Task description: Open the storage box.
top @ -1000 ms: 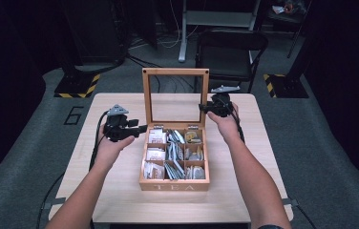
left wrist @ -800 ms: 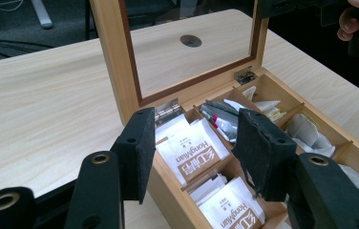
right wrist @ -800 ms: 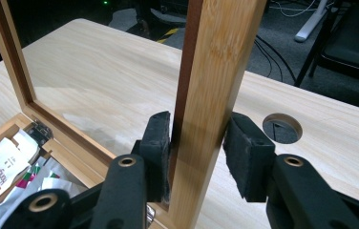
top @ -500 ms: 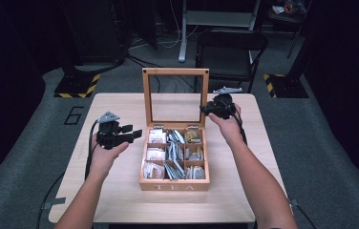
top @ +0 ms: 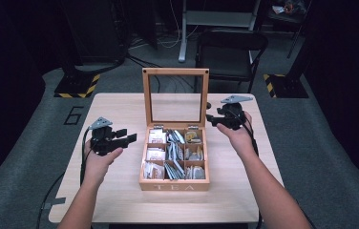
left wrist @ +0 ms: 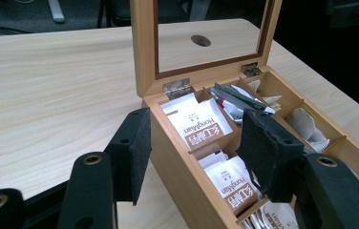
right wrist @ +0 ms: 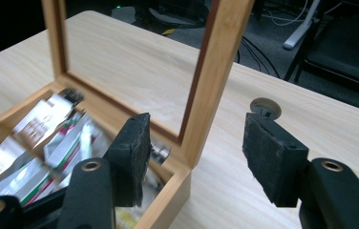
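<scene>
High view: both hand-held grippers (top: pixel 129 139) (top: pixel 210 118) agape, empty

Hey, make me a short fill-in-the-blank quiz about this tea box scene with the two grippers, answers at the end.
1. The glass lid of the tea box stands ____.
2. The word on the box's front wall reads ____.
3. The jaws of the left gripper and the right gripper are both ____.
4. Beyond the table stands a black ____.

Missing words: open; TEA; open; chair
</scene>
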The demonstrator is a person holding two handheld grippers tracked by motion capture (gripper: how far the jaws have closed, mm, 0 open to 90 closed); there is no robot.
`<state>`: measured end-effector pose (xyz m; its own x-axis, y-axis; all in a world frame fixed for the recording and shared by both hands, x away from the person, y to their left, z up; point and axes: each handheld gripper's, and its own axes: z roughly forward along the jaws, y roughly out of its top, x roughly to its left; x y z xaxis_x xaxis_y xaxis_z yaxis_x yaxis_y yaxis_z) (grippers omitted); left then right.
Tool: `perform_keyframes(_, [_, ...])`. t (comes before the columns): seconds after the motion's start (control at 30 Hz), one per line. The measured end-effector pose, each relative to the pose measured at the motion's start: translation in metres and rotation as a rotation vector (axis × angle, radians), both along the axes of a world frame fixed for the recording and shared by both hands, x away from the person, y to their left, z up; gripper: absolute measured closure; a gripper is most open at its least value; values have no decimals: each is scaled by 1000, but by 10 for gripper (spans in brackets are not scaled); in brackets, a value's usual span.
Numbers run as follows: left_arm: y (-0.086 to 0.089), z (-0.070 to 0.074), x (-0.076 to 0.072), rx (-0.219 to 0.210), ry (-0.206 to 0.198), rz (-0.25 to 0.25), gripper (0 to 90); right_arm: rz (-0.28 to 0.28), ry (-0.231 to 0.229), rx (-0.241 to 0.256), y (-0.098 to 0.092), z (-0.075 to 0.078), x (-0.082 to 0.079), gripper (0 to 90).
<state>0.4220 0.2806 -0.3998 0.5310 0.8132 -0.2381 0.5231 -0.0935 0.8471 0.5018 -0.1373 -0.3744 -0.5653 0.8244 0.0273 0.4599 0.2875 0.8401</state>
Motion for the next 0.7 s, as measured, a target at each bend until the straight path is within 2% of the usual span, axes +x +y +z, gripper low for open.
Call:
perform_keyframes(0.1, [2,0,-2,-9,1,2,445,23,-8,6,-3,-2,-15,411])
perform_keyframes(0.17, [3,-1,-3,1,3,1,443,43,3,-6,-3,-4,-24,402])
perform_keyframes(0.23, [3,-2,-3,5,3,0,441,69,-15,-10,-3,-8,-34,401])
perform_keyframes(0.3, [4,-2,-4,22,-1,3,440,77,-24,-21,-1,-12,-44,383])
perform_keyframes(0.37, [5,-3,-5,18,2,7,441,74,-39,-44,2,-15,-54,378])
perform_keyframes(0.47, [6,-4,-5,18,5,7,440,79,-69,-50,6,-20,-65,371])
perform_keyframes(0.53, [6,-5,-5,16,2,8,434,84,-64,-72,8,-23,-73,379])
perform_keyframes(0.63, [7,-6,-5,18,5,4,433,86,-61,-30,10,-27,-81,378])
perform_keyframes(0.7, [8,-7,-5,14,8,2,430,98,-50,-29,12,-30,-84,375])
